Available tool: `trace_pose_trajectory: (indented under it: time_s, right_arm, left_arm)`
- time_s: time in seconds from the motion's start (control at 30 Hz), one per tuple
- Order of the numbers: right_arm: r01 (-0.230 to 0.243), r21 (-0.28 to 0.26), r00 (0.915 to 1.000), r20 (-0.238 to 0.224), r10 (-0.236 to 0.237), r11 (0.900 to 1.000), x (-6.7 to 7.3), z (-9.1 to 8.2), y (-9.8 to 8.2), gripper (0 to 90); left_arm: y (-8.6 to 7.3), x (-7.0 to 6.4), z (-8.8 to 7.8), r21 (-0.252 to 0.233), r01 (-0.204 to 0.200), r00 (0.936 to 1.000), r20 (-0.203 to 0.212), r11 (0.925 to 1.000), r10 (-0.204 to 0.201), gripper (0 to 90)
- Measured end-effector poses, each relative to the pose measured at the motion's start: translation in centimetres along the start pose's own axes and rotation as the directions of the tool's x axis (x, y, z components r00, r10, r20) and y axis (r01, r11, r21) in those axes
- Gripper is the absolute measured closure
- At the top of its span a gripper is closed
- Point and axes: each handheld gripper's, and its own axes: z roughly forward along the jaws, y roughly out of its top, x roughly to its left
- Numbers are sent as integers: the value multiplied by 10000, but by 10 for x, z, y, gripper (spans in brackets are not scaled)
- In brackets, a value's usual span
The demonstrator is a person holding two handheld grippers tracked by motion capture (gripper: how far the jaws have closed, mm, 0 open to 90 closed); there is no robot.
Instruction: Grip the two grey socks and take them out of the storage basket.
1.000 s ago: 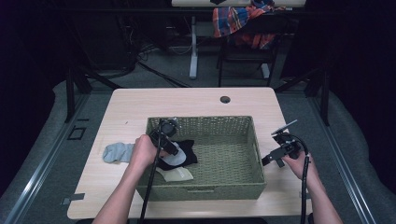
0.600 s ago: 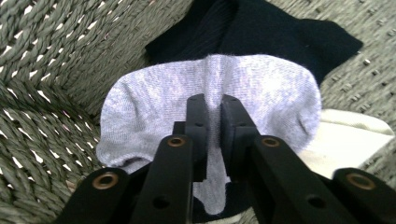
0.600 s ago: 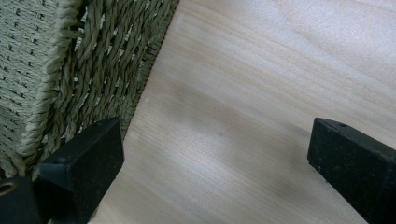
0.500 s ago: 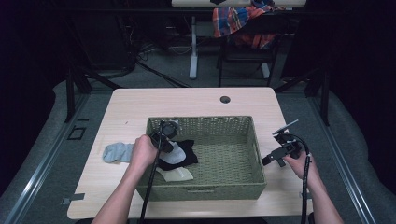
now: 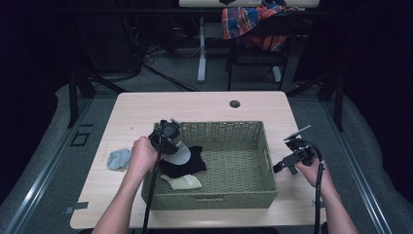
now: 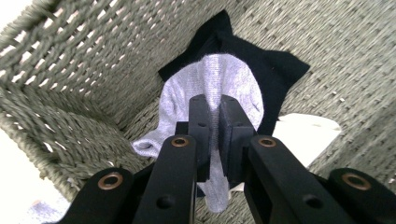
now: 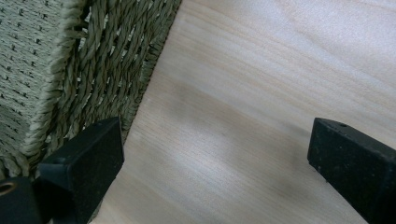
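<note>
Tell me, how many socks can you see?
4: a light grey sock pinched in the left gripper, a black one and a cream one in the basket, a grey one on the table. Others may hide underneath.

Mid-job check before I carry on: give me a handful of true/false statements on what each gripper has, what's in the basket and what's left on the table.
1. The left gripper is shut on a grey sock. True.
2. The right gripper holds a black sock. False: its jaws stand apart over bare table, beside the basket's outer wall.
3. A black sock lies inside the basket. True.
4. The basket is empty apart from the held sock. False: a black sock and a cream sock lie in it.
5. Another grey sock lies on the table left of the basket. True.
</note>
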Motion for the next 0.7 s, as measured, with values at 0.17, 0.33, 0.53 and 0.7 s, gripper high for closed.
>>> trace_pose_trajectory:
  time_s: [0.17,0.33,0.53,0.7]
  right_arm:
    - [-56,-61,10000,16,56,10000,-1,0,0,34]
    - [-182,-307,9998,6,182,9994,1,0,-1,33]
    - [-78,-177,10000,-2,78,9998,1,-1,-1,33]
    - [-63,-75,10000,-23,63,10000,1,0,0,33]
  left_arm:
    - [1,-3,-8,-156,-148,9999,70,9998,150,851]
    - [2,-4,-18,-402,-151,9997,198,9991,160,850]
    - [1,-2,-30,-485,-175,9996,223,9987,186,850]
    - [3,4,-36,-440,-126,9995,299,9990,140,851]
